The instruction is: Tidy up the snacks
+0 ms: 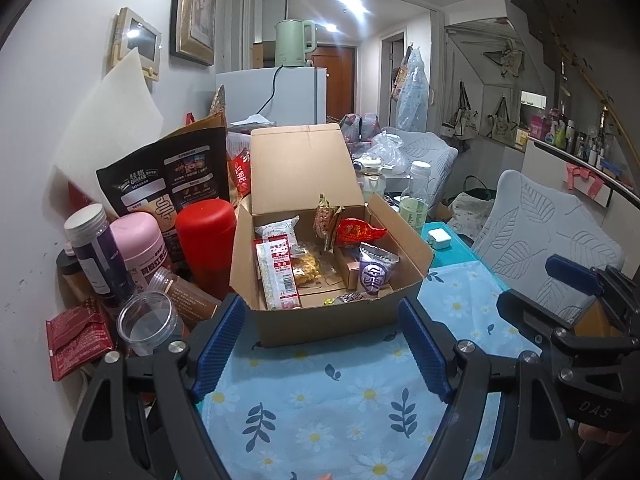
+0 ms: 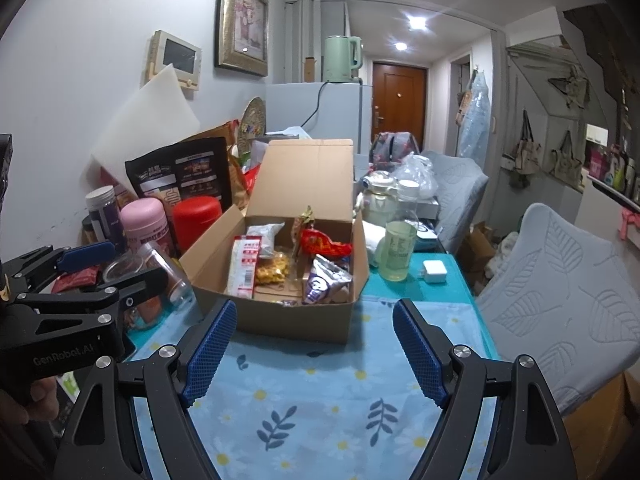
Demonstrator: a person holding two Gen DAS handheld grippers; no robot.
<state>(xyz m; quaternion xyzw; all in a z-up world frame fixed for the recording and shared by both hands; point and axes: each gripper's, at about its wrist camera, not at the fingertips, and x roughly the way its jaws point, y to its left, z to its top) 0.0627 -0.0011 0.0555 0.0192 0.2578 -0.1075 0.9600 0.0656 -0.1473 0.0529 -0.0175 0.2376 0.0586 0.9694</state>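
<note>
An open cardboard box (image 1: 320, 326) (image 2: 280, 322) stands on the flowered cloth with its lid up. Inside lie several snack packs: a red-and-white packet (image 1: 278, 276) (image 2: 243, 266), a yellow snack bag (image 1: 306, 268), a red wrapper (image 1: 358, 232) (image 2: 326, 244) and a purple-and-silver pack (image 1: 372, 276) (image 2: 324, 280). My left gripper (image 1: 324, 320) is open just in front of the box, nothing between its blue pads. My right gripper (image 2: 314, 328) is open too, a little short of the box and empty. Each gripper shows at the edge of the other's view.
Left of the box crowd a red canister (image 1: 206, 236), a pink tin (image 1: 138, 244), a dark jar (image 1: 96, 248), clear jars (image 1: 150, 322) and a black oat bag (image 1: 168, 180). A glass bottle (image 2: 398, 248) and white charger (image 2: 434, 272) stand right. A grey leaf-patterned chair (image 2: 560, 320) borders the table.
</note>
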